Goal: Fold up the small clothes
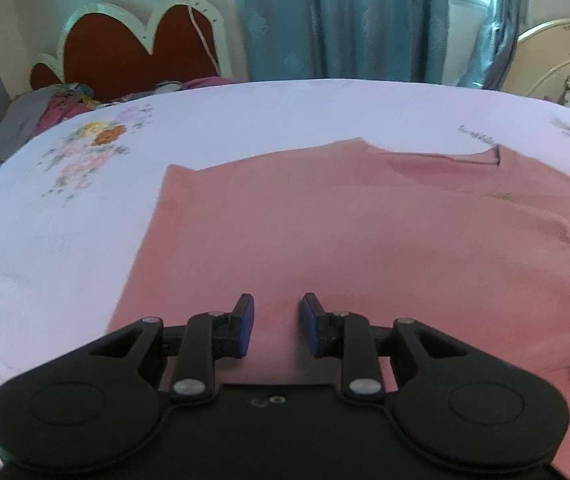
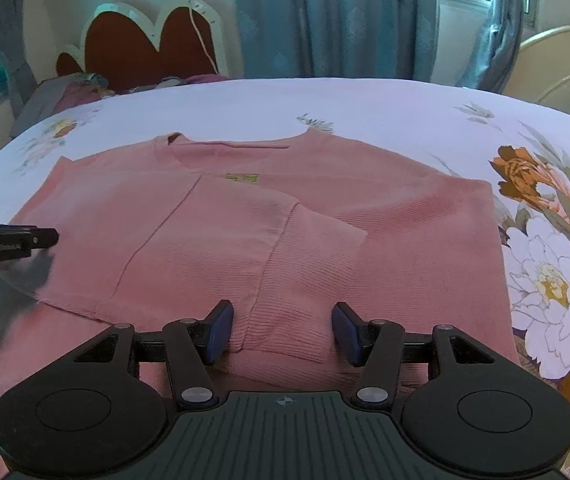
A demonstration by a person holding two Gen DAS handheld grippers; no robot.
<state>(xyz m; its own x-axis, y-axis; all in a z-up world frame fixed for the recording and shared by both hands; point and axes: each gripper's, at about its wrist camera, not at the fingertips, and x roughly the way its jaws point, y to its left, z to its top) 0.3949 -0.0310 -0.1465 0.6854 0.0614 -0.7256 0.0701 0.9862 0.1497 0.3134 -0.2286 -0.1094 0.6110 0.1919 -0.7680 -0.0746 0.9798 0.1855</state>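
Observation:
A pink knit sweater [image 1: 325,216] lies flat on the white floral bedsheet [image 1: 65,240], neckline away from me. In the right wrist view the sweater [image 2: 405,232] has one sleeve [image 2: 245,240] folded across its front, the ribbed cuff [image 2: 309,280] lying between my fingers. My left gripper [image 1: 277,320] is open and empty, just above the sweater's near left part. My right gripper [image 2: 283,330] is open wide over the cuff, not closed on it. The left gripper's side [image 2: 9,240] shows at the left edge of the right wrist view.
The bedsheet [image 2: 545,260] has large flower prints at the right. A red and white headboard [image 1: 133,52] and a pile of clothes [image 1: 45,116] are at the far left. Blue curtains [image 1: 345,20] hang behind. A cream bed frame [image 1: 565,56] stands at the far right.

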